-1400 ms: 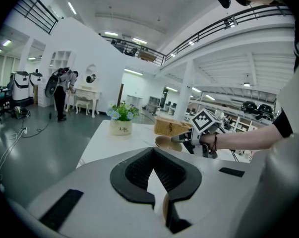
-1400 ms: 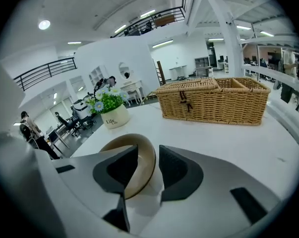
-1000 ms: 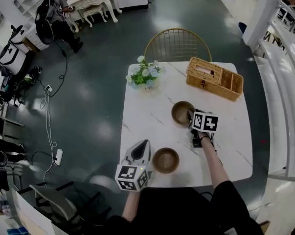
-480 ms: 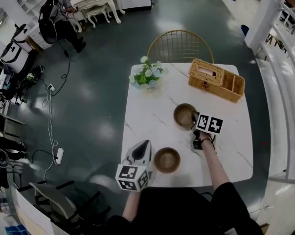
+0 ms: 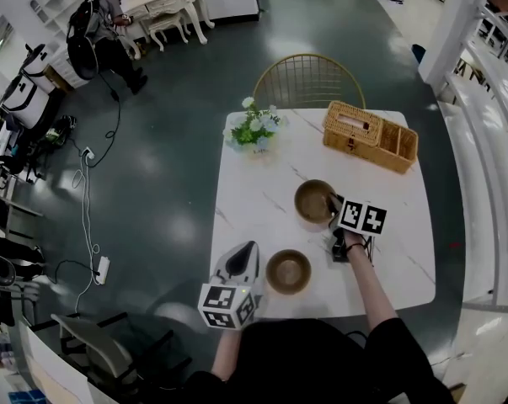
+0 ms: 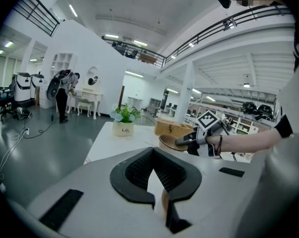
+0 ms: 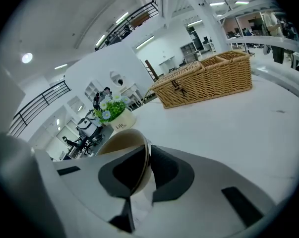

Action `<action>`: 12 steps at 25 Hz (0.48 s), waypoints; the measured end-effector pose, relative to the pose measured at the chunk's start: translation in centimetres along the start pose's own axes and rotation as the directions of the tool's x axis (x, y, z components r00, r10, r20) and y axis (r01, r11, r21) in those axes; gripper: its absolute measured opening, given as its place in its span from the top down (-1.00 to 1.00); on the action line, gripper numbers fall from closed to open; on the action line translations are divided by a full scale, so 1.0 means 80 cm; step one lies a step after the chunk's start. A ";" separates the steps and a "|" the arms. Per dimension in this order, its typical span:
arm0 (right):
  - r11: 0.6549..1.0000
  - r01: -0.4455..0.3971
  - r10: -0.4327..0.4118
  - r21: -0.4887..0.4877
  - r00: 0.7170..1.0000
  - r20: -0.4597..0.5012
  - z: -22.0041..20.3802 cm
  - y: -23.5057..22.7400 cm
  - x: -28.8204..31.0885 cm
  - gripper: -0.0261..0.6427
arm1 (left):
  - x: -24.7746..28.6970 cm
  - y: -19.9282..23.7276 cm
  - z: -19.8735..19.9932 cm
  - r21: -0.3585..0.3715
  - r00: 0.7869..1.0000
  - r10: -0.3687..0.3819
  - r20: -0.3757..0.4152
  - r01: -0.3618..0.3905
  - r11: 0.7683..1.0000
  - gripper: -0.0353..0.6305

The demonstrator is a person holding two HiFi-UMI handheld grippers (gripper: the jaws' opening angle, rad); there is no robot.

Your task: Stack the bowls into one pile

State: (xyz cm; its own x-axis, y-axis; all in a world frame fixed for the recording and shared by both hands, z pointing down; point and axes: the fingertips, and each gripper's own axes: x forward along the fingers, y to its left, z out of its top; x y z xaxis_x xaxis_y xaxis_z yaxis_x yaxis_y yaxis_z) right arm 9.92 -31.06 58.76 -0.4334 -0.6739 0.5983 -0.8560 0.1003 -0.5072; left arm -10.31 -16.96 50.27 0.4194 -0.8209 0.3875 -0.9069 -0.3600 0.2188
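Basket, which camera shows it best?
Right gripper view: the basket looms close, weave and clasp clear. Head view shows it small, from above; left gripper view shows only its top behind the bowl.

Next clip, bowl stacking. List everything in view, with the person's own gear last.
table: one, white marble-look, centre
far bowl: one, brown, mid-table
near bowl: one, brown, by the table's near edge, apart from the other
basket: one, tan wicker, table's far right corner
flower pot: one, white with green and pale flowers, far left corner
chair: one, gold wire back, behind the table
bystander: one, dark clothes, far left by a white dresser
power strip: one, white, floor left of the table
left gripper: grey, jaws together, empty, left of the near bowl
right gripper: grey, jaws just closed on the far bowl's right rim
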 end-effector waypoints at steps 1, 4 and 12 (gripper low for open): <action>1.000 -0.010 0.010 0.001 1.000 0.001 -0.001 0.005 -0.004 0.81 | -0.002 0.001 0.001 0.000 1.000 0.002 0.003 -0.002 1.000 0.85; 0.999 -0.049 0.049 -0.012 0.999 0.000 -0.006 0.022 -0.013 0.81 | -0.009 0.006 0.000 -0.003 1.000 0.010 0.009 -0.010 1.000 0.85; 0.988 -0.143 0.142 -0.054 0.990 -0.025 -0.025 0.065 -0.040 0.81 | -0.021 0.008 -0.003 -0.010 1.000 0.016 0.017 -0.016 1.000 0.85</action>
State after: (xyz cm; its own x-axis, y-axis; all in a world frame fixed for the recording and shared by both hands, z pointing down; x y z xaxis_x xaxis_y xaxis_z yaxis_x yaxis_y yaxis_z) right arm 6.26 -26.92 55.45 -0.5577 -0.6343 0.5354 -0.7989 0.2353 -0.5535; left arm -11.61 -15.68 49.97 0.4039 -0.8342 0.3754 -0.9131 -0.3423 0.2217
